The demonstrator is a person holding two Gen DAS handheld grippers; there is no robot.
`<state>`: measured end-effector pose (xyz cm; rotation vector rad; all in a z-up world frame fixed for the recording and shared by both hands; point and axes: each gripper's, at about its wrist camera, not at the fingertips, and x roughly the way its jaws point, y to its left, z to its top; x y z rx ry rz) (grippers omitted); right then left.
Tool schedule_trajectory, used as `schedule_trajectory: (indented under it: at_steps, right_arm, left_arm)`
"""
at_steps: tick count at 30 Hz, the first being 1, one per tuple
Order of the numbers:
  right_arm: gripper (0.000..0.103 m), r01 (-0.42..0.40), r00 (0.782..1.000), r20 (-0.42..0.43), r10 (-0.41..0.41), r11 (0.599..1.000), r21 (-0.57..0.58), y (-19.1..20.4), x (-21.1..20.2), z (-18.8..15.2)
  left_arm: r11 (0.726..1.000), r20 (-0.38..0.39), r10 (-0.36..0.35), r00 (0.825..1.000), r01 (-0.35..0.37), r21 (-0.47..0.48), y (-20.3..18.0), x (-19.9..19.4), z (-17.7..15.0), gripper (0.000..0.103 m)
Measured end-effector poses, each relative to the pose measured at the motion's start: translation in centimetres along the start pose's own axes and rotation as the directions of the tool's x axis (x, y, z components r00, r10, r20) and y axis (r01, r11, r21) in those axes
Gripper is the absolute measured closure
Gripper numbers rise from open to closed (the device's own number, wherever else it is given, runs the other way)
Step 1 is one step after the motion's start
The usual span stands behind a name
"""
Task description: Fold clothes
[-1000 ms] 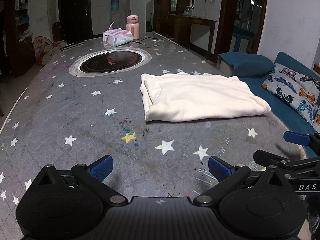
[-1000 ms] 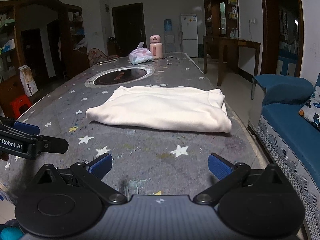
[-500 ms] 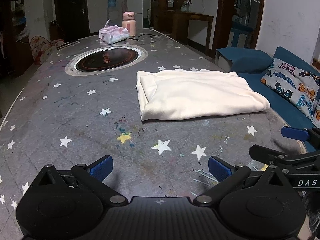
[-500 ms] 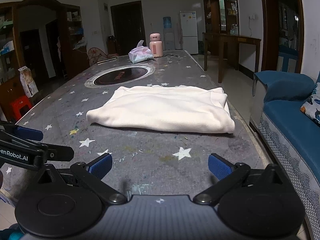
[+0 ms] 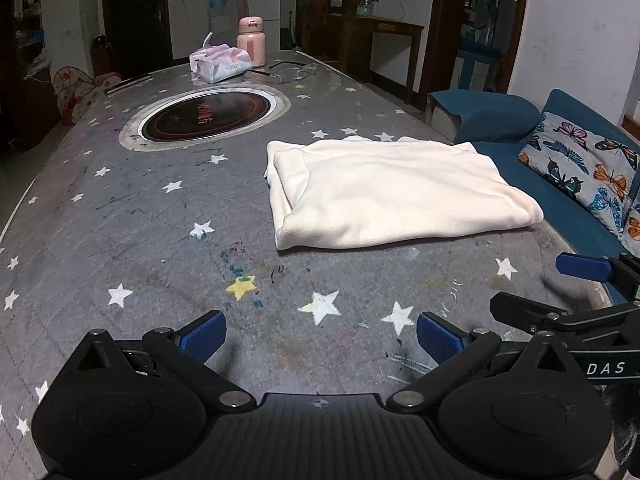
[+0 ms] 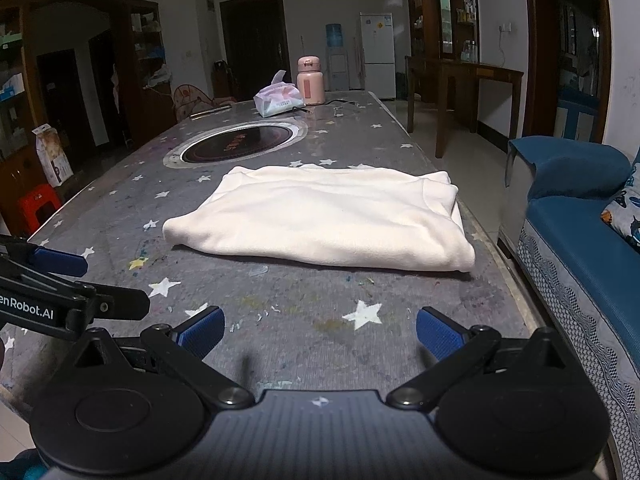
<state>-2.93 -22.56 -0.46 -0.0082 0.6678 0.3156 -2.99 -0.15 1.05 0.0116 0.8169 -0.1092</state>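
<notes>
A cream garment (image 5: 392, 196) lies folded into a flat rectangle on the grey star-patterned table (image 5: 140, 220); the right wrist view shows the garment (image 6: 328, 220) close to the table's right edge. My left gripper (image 5: 320, 338) hovers open over bare table, well short of the cloth, with nothing between its blue pads. My right gripper (image 6: 320, 332) is open too, and empty, nearer than the garment's front fold. Each gripper shows at the side of the other's view: the right gripper (image 5: 576, 280) in the left wrist view, the left gripper (image 6: 64, 276) in the right.
A round inset cooktop (image 5: 206, 116) sits mid-table. Beyond it stand a tissue pack (image 5: 220, 62) and a pink flask (image 5: 251, 42), with a cable (image 5: 288, 72) beside them. A blue sofa (image 6: 580, 220) with a butterfly cushion (image 5: 584, 168) runs along the table's right side.
Both grippers have drifted slightly back and upward from the garment, staying open. The garment has not moved.
</notes>
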Motion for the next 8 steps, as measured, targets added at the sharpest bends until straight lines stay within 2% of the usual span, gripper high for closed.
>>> schedule_trajectory:
  at_steps: [8]
  right_arm:
    - [0.0,-0.009,1.0,-0.003,0.009,1.0,-0.002,0.12,0.71,0.7]
  left_arm:
    - [1.0,-0.008,-0.001,1.0,0.001,0.009,-0.12,0.57,0.7,0.0]
